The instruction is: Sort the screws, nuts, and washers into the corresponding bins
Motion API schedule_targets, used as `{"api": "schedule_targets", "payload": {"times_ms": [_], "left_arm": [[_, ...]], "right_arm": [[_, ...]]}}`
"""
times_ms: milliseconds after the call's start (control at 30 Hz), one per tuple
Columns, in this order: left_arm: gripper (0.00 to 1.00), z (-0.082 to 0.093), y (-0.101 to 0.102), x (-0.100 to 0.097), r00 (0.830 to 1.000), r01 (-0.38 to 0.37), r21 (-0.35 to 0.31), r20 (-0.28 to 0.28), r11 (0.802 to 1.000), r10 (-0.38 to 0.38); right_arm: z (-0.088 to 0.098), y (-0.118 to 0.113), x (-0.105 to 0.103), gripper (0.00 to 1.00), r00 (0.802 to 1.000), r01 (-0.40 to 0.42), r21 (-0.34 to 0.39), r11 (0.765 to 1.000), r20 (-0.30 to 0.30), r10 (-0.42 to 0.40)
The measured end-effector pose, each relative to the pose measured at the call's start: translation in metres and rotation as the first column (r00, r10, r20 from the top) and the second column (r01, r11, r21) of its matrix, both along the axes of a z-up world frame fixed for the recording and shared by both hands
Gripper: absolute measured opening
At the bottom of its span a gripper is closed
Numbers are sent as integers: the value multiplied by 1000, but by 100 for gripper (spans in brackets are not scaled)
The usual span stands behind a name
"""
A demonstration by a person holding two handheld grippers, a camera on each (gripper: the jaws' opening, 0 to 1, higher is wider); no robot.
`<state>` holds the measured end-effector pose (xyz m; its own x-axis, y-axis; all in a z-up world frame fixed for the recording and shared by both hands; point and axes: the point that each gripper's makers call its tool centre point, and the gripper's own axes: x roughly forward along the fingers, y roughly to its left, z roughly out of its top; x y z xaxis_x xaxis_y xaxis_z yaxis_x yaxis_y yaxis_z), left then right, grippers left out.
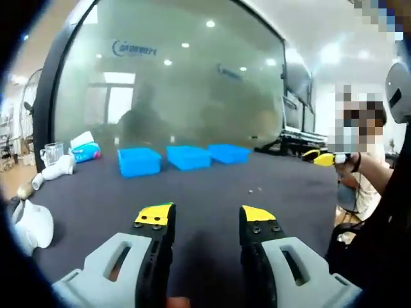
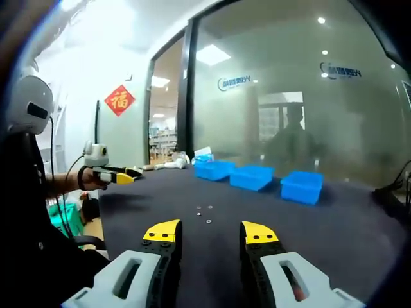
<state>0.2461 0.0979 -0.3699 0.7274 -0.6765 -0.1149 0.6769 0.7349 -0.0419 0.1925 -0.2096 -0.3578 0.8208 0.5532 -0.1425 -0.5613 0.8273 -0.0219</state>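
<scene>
On the table [image 2: 359, 231] small parts [image 2: 204, 214] lie loose short of three bins [image 2: 260, 176], and we hover both hand-held grippers, left [image 1: 205, 218] and right [image 2: 210, 232], open, empty, sorting apparently unstarted.

The left tool [image 1: 205, 221] has pale grey slotted bodies, black inner jaw faces with small screws, and yellow tips. The right tool [image 2: 210, 232] is built alike: grey shells, black screwed jaws, yellow caps. The person's sleeve [image 2: 26, 212] is dark.
</scene>
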Motion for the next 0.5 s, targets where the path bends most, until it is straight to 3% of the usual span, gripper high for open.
{"api": "schedule_targets", "payload": {"times_ms": [233,500], "left_arm": [[39,-1,-18,-2,994,104,50,-15,993,-104],[39,1,-46,1,969,249,154,-33,956,-247]], "right_arm": [[-10,-2,-5,32,1000,-4,-41,999,-17,3],[-16,-2,-10,32,999,-15,-49,999,-34,13]]}}
